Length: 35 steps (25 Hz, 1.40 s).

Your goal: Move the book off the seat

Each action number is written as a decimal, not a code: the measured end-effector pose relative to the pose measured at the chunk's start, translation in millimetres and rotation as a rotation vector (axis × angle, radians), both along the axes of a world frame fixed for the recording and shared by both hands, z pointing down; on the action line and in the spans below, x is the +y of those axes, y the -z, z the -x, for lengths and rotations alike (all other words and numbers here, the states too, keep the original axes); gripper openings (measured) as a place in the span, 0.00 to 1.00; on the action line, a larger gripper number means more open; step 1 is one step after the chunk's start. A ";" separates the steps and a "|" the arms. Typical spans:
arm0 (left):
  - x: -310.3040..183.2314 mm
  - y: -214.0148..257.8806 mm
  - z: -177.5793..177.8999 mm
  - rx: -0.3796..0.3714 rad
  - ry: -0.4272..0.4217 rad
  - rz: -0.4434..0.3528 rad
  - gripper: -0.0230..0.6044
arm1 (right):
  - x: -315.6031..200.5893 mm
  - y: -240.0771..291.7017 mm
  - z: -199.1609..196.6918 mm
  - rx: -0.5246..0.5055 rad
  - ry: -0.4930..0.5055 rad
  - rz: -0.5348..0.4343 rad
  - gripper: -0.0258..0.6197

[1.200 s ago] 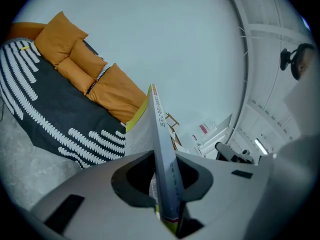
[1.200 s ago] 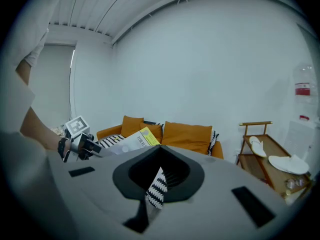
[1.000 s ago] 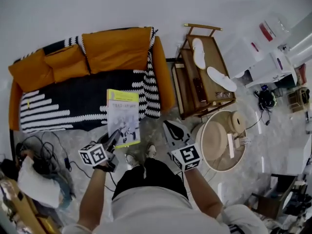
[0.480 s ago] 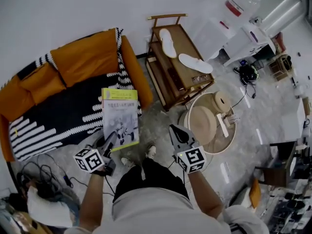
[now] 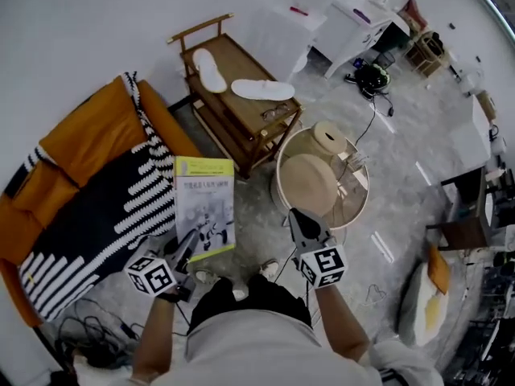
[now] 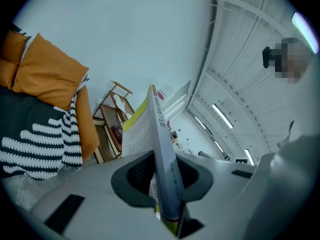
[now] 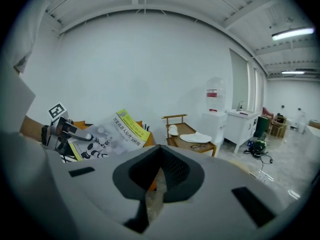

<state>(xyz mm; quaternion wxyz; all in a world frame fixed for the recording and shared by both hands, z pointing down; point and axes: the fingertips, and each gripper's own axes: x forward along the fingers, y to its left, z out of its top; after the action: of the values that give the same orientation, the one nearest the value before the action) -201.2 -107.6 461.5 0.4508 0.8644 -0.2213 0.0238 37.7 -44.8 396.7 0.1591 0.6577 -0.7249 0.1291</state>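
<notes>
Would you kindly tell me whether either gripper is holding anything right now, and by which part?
The left gripper clamps the book at its lower corner, on the spine side. The right gripper holds nothing.

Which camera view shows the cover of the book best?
The head view: the whole cover of the book faces the camera, its lower edge in the left gripper. The left gripper view shows it edge-on between the jaws. The right gripper view shows the cover slanted, partly cut off.
</notes>
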 end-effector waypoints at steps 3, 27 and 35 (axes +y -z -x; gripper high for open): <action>18.2 5.8 -54.5 0.003 -0.076 -0.008 0.16 | 27.3 -0.3 -48.2 -0.024 -0.065 -0.025 0.07; 133.4 47.7 -373.2 -0.004 -0.338 -0.013 0.16 | 233.1 11.4 -353.4 -0.091 -0.445 -0.162 0.07; 142.9 44.2 -424.4 -0.014 -0.460 -0.008 0.16 | 276.1 0.3 -373.2 -0.107 -0.584 -0.167 0.07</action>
<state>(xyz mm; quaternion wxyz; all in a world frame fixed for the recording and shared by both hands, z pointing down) 223.2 35.3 417.3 0.4286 0.8937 -0.0216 0.1310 410.9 231.3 396.4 0.0222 0.8412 -0.5207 0.1437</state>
